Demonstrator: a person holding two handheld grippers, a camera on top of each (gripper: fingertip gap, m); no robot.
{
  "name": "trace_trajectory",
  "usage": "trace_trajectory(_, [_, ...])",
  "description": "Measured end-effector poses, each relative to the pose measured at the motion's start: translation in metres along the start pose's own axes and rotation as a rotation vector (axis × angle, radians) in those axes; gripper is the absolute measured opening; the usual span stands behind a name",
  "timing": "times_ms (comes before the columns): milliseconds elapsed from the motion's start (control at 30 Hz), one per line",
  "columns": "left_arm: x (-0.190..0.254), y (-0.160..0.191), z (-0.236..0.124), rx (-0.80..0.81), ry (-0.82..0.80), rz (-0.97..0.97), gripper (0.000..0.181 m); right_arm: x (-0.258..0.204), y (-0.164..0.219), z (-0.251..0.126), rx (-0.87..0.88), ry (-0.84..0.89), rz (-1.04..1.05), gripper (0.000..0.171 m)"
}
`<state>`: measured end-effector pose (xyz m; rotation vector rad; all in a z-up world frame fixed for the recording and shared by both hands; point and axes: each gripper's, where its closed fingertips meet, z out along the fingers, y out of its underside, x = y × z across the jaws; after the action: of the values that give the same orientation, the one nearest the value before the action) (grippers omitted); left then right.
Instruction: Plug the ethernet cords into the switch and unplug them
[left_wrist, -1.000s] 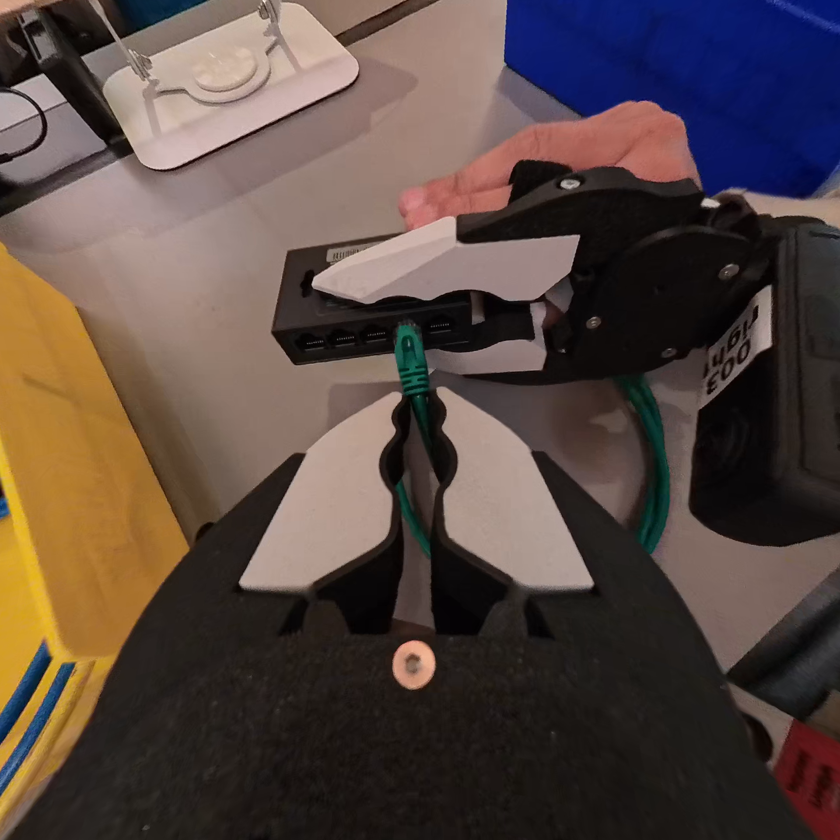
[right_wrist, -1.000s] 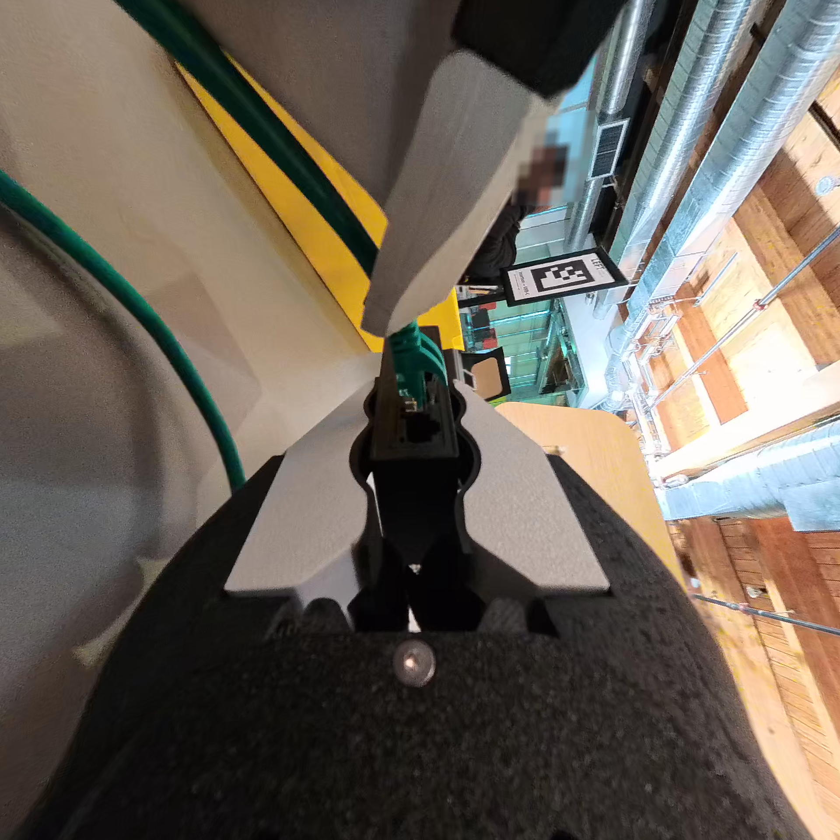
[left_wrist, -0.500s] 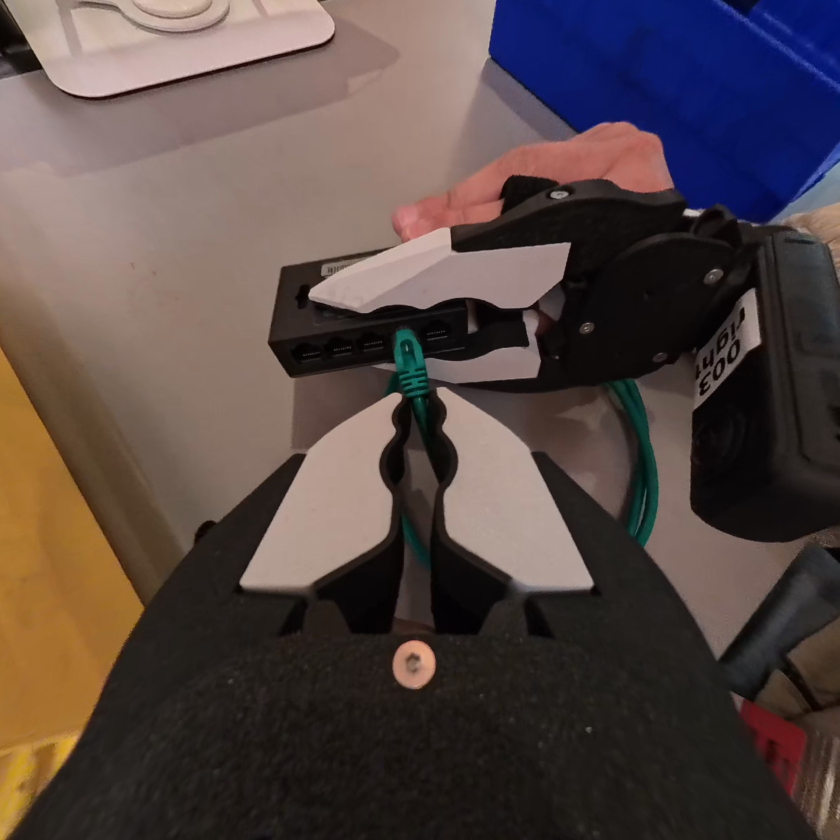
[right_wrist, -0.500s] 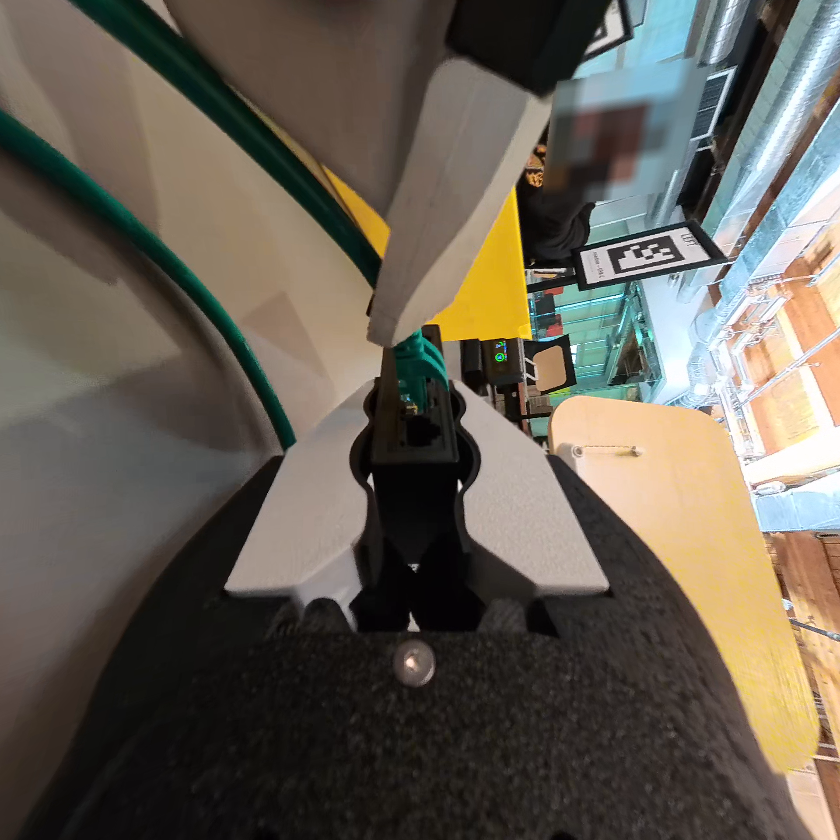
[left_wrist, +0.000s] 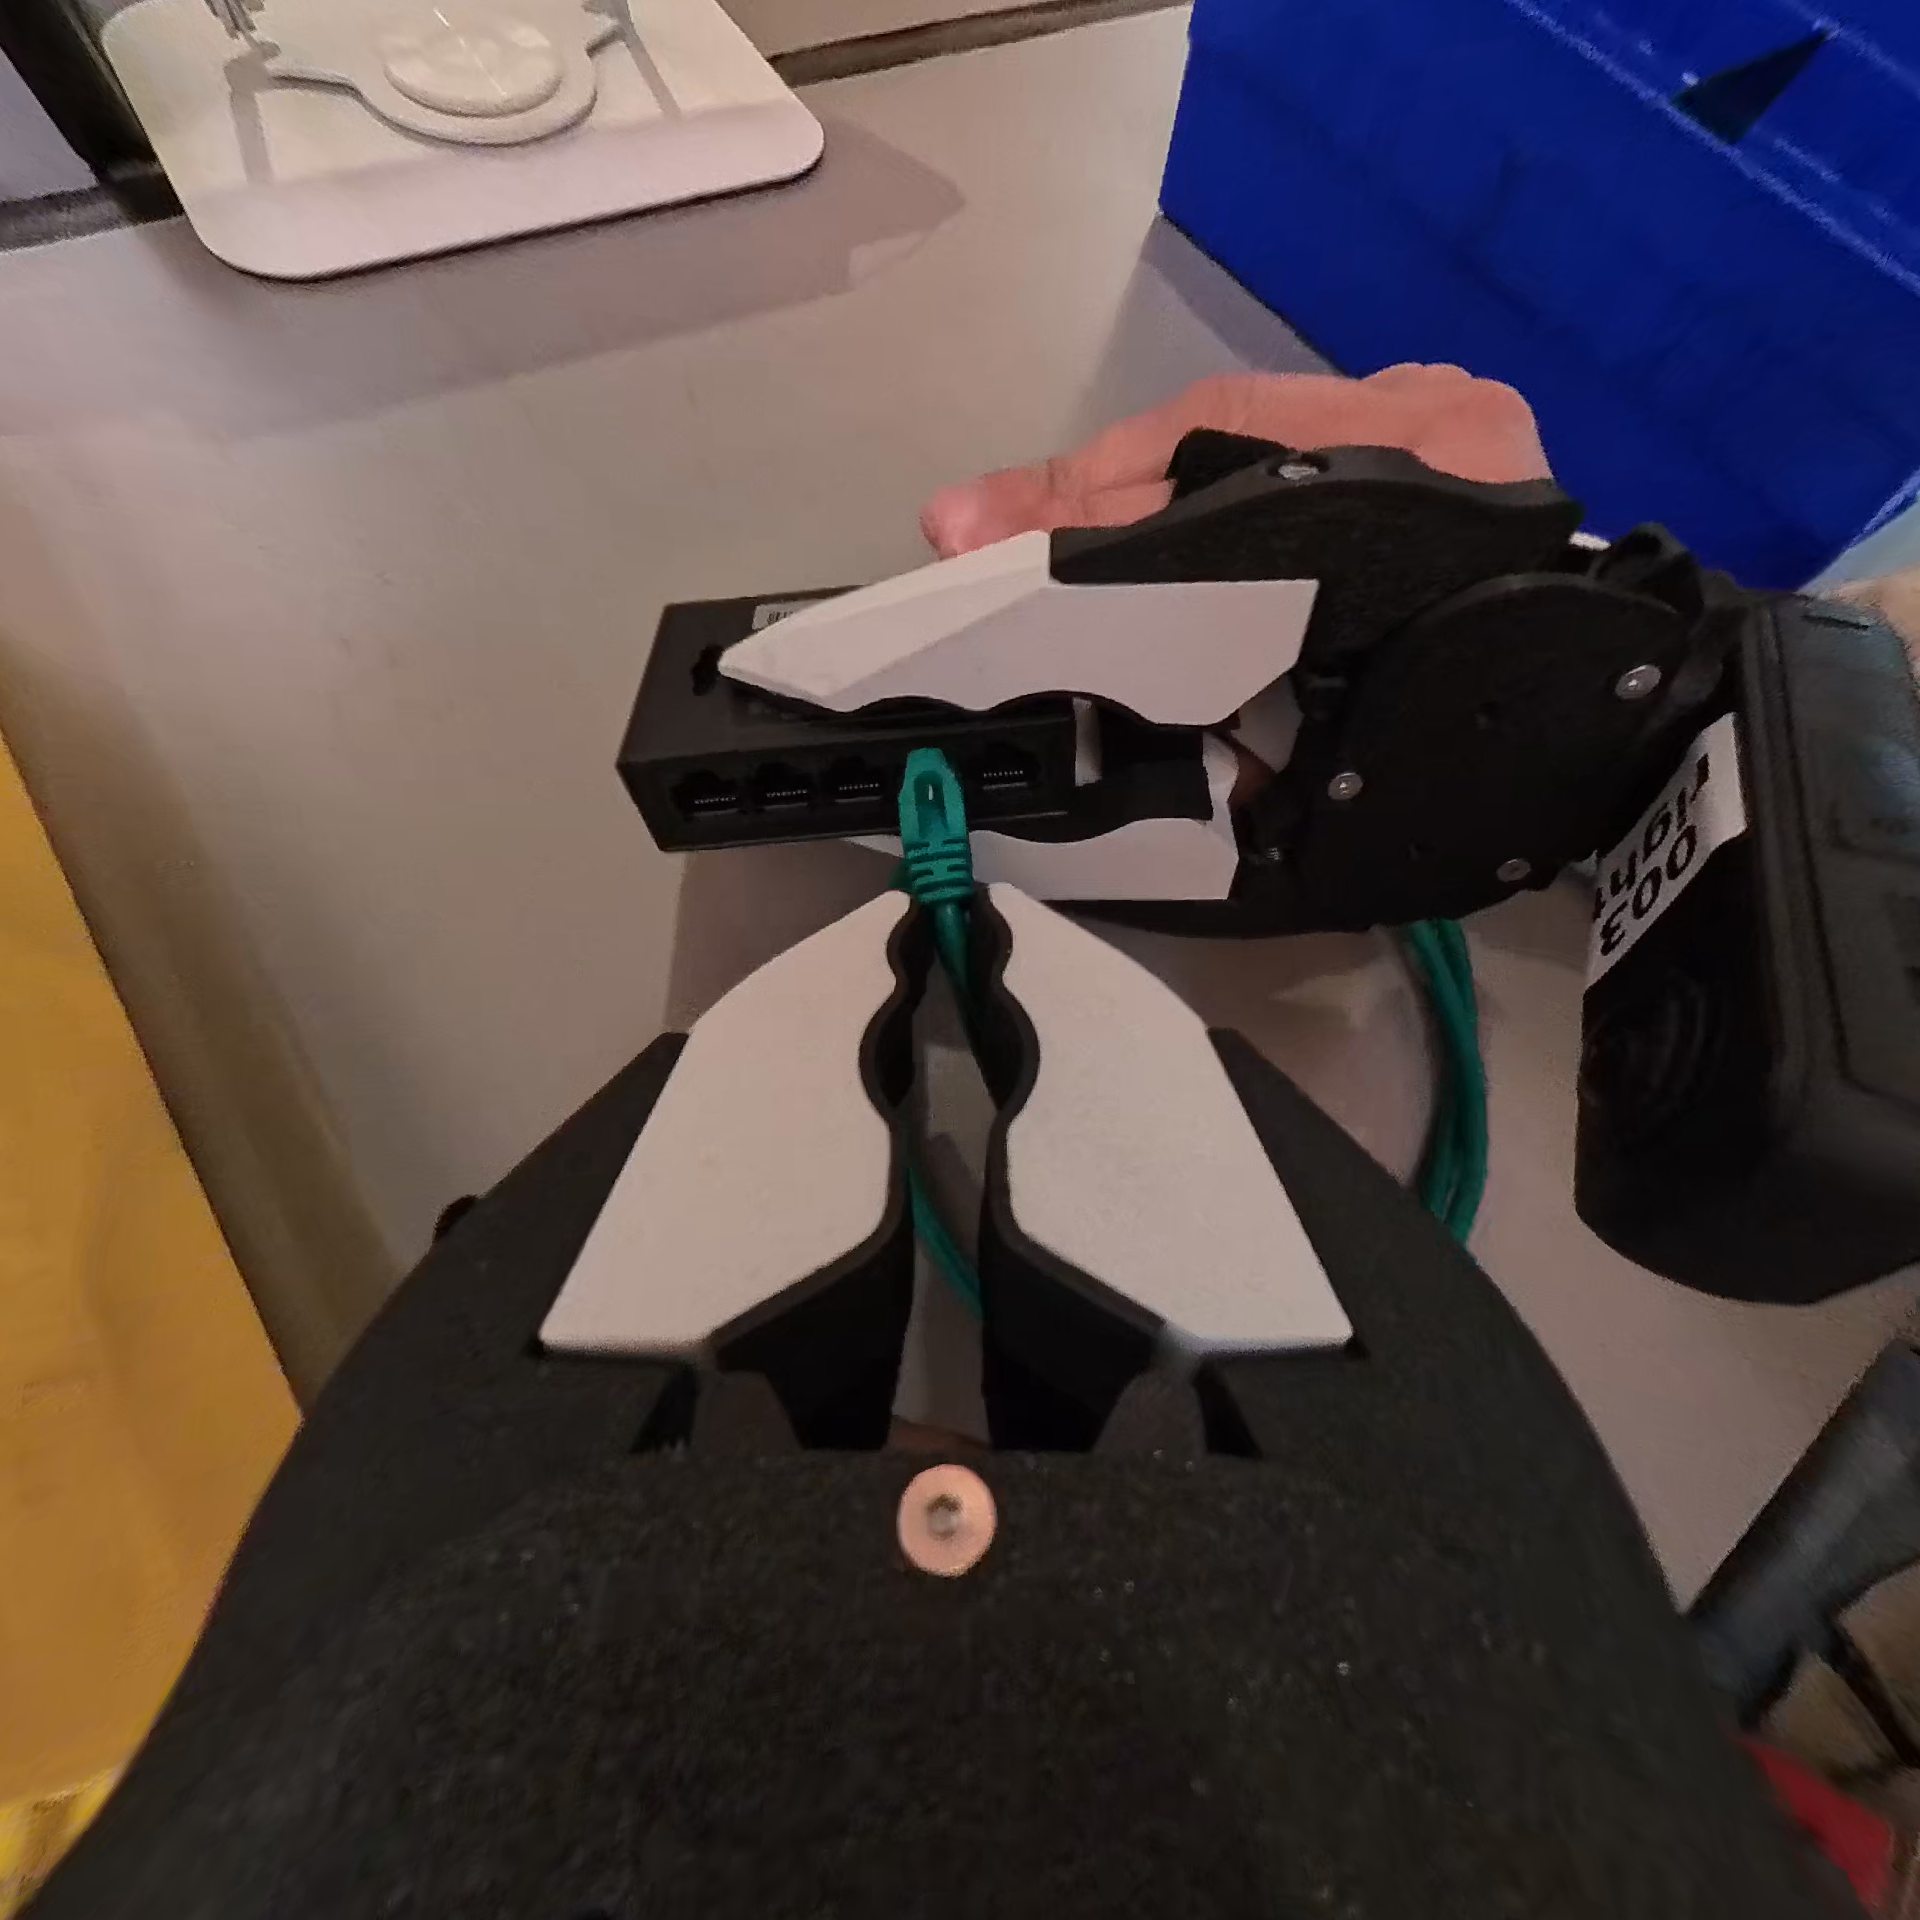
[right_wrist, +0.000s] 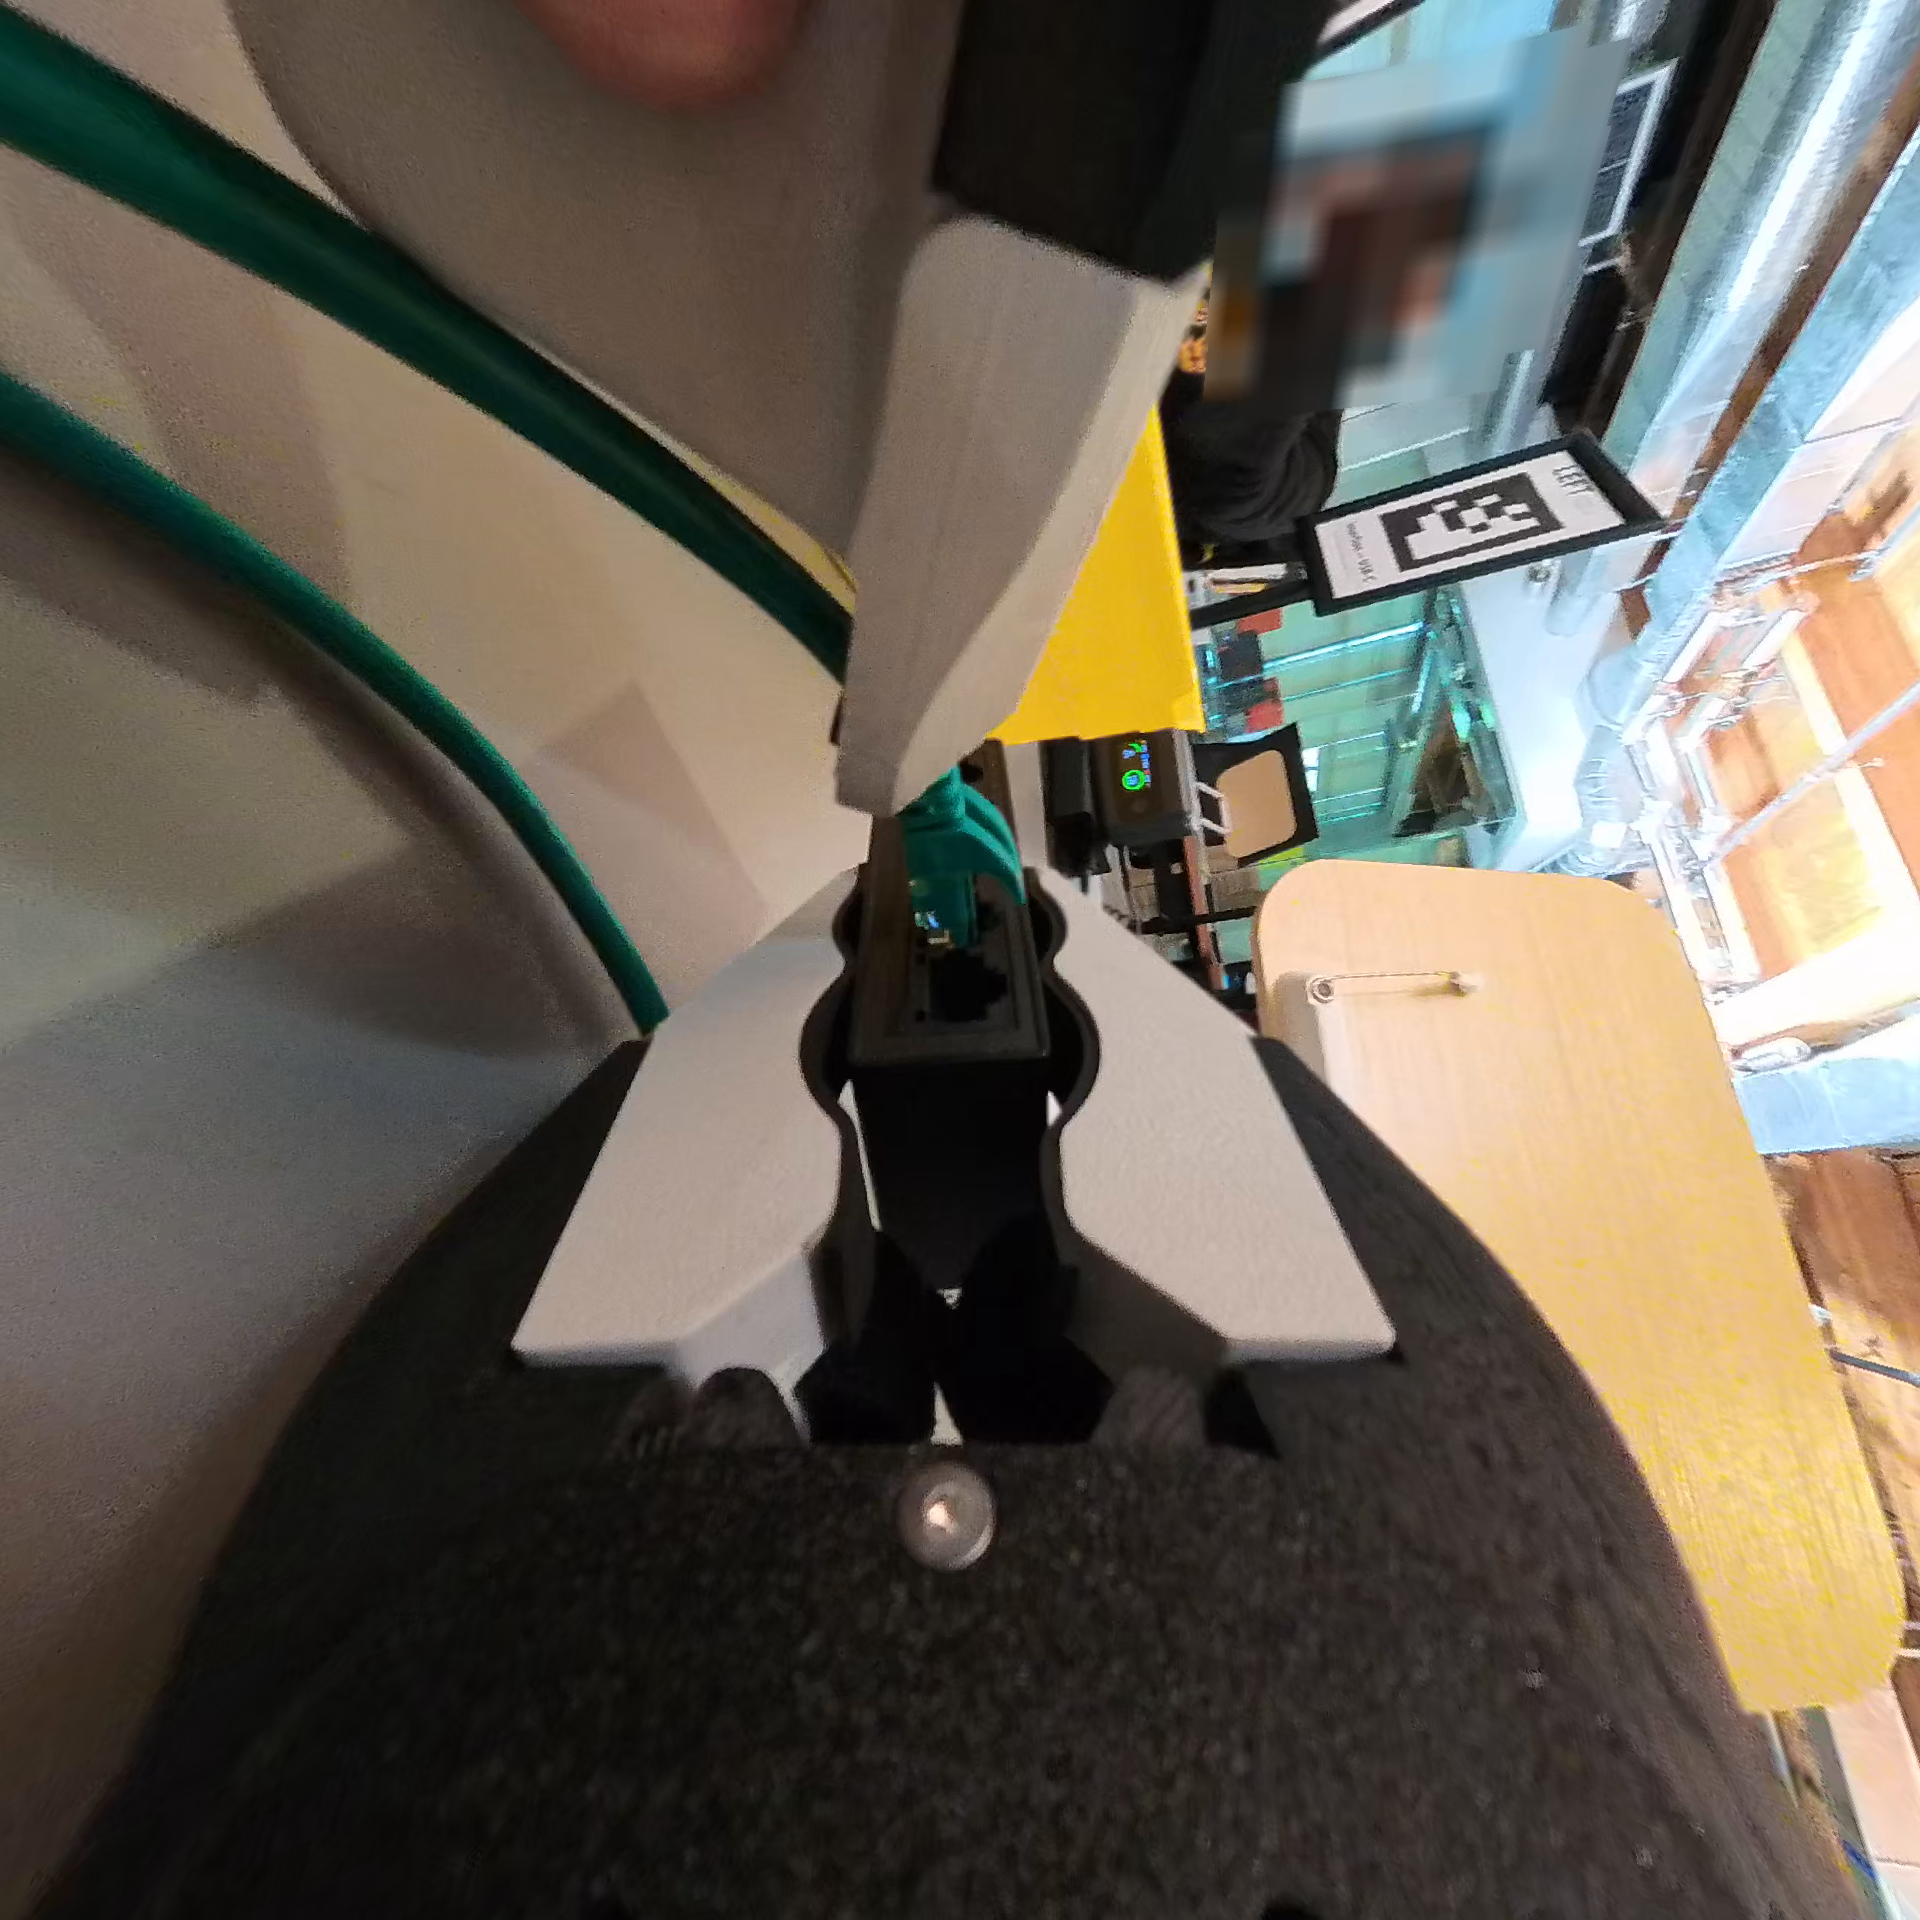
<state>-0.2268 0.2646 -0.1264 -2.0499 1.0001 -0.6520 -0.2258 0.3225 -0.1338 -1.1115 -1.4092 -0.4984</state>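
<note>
Two grippers are sharing the job; in the left wrist view the left gripper (left_wrist: 948, 914) is pinching the green ethernet cord (left_wrist: 940, 831) just behind its plug, which is sitting in a port of the black switch (left_wrist: 862, 769) above the grey table (left_wrist: 416, 623); in the right wrist view the right gripper (right_wrist: 943, 914) is clamping the switch endwise; judging by this, the plug wants moving straight along the port, not sideways.

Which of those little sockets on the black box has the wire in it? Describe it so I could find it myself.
Start at the big blue bin at the back right of the grey table; just in front of it, the right tongs clamp a black box. Its front has a row of five sockets. The one you want is second from the right, the only one filled, by a green plug whose wire runs back into the left tongs.
</note>
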Motion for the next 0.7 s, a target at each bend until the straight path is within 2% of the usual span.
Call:
trace_trajectory(133, [0.012, -0.007, -0.011, 0.075, 0.038, -0.030, 0.002, 0.010, 0.005, -0.008, 0.066, 0.085, -0.037, 0.027])
trace_trajectory(233, [0.018, -0.003, -0.048, 0.189, 0.026, -0.038, 0.005, 0.026, 0.037, -0.011, -0.018, 0.141, 0.065, 0.027])
trace_trajectory(300, [0.009, 0.018, -0.078, 0.240, -0.059, -0.029, 0.006, 0.048, 0.053, -0.017, -0.026, 0.226, 0.188, 0.027])
trace_trajectory(433, [-0.044, 0.082, -0.133, 0.242, -0.345, -0.139, 0.007, 0.067, 0.075, -0.022, -0.020, 0.277, 0.444, 0.027])
trace_trajectory(467, [-0.058, 0.091, -0.142, 0.239, -0.378, -0.195, 0.013, 0.068, 0.077, -0.022, -0.017, 0.273, 0.472, 0.027])
trace_trajectory(533, [-0.085, 0.093, -0.159, 0.268, -0.411, -0.304, 0.026, 0.067, 0.077, -0.023, -0.022, 0.276, 0.466, 0.027])
trace_trajectory(700, [-0.133, 0.093, -0.185, 0.296, -0.481, -0.418, 0.038, 0.053, 0.063, -0.018, -0.028, 0.239, 0.332, 0.027])
